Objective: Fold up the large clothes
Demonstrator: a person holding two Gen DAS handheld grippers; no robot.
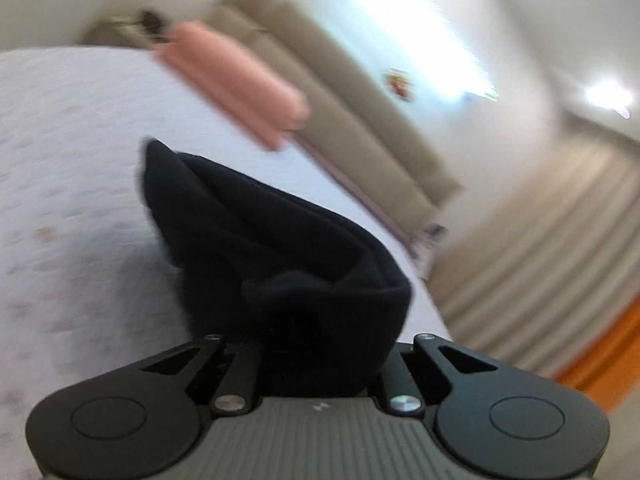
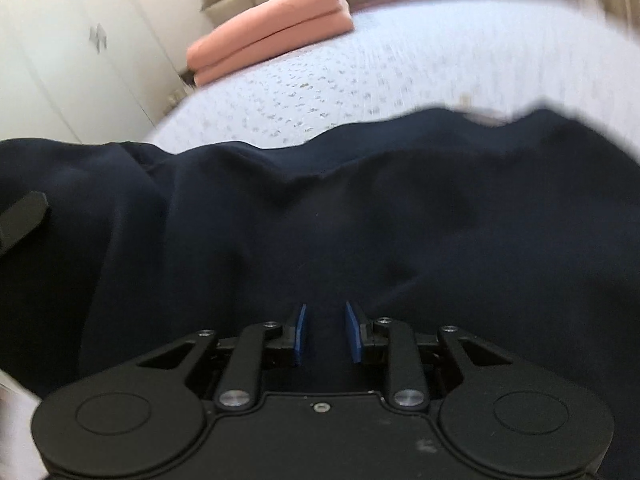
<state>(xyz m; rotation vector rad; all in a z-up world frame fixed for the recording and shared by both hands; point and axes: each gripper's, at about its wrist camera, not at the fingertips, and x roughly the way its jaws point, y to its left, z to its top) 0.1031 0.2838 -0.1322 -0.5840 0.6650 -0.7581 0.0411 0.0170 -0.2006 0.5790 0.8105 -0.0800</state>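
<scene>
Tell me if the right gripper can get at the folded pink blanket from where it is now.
Probably not yet. The right gripper hangs over the dark garment, while the pink blanket lies far across the bed. Nothing blocks the way.

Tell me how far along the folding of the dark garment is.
Early. Done: the left tool is shut on a bunch of the dark garment, lifting it off the bed. In hand: the right tool sits over the cloth, pads apart, nothing pinched. Left: the garment lies rumpled, no neat fold visible. The pink stack is already folded.
</scene>
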